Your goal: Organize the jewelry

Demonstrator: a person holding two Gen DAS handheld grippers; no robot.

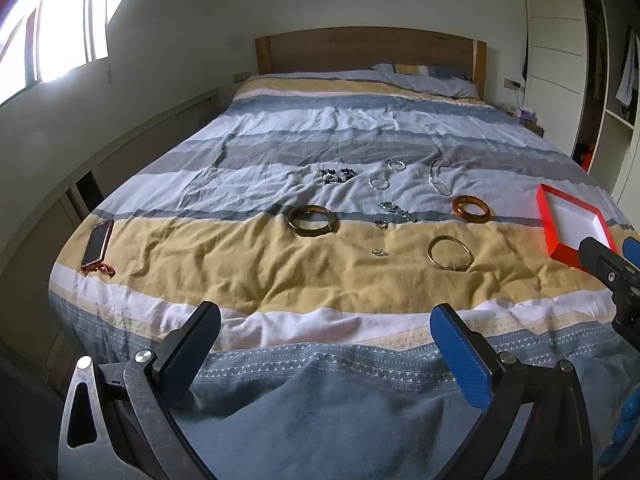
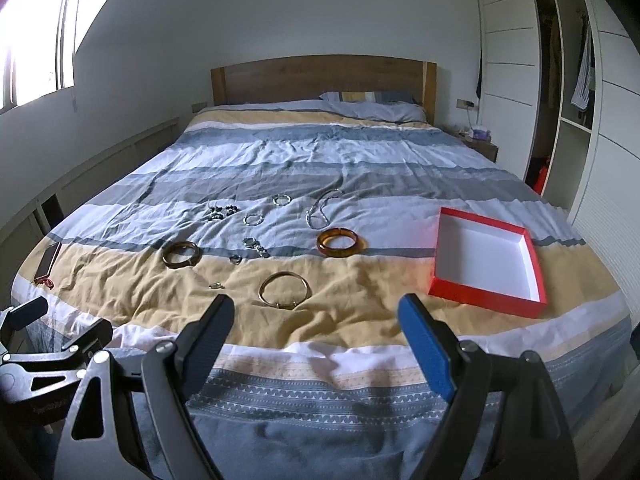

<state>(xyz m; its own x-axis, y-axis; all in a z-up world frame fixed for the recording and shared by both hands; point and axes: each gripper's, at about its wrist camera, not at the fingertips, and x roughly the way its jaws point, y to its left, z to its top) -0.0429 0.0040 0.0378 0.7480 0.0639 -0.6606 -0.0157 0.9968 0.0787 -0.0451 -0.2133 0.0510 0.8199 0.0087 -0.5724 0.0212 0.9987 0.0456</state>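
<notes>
Jewelry lies spread on a striped bedspread (image 2: 360,160). A dark brown bangle (image 2: 181,255) (image 1: 313,220), an amber bangle (image 2: 338,242) (image 1: 471,209), a thin gold bangle (image 2: 284,289) (image 1: 450,253), small rings (image 2: 216,285), a silver necklace (image 2: 320,212) and dark beads (image 2: 222,213) lie there. An empty red box (image 2: 486,262) (image 1: 574,226) with a white inside sits at the right. My left gripper (image 1: 326,320) is open and empty over the bed's near edge. My right gripper (image 2: 318,312) is open and empty, just short of the gold bangle.
A phone (image 1: 97,245) with a red strap lies at the bed's left edge. A wooden headboard (image 2: 320,76) and pillow are at the far end. A wardrobe (image 2: 560,100) stands to the right, a window (image 1: 52,32) to the left.
</notes>
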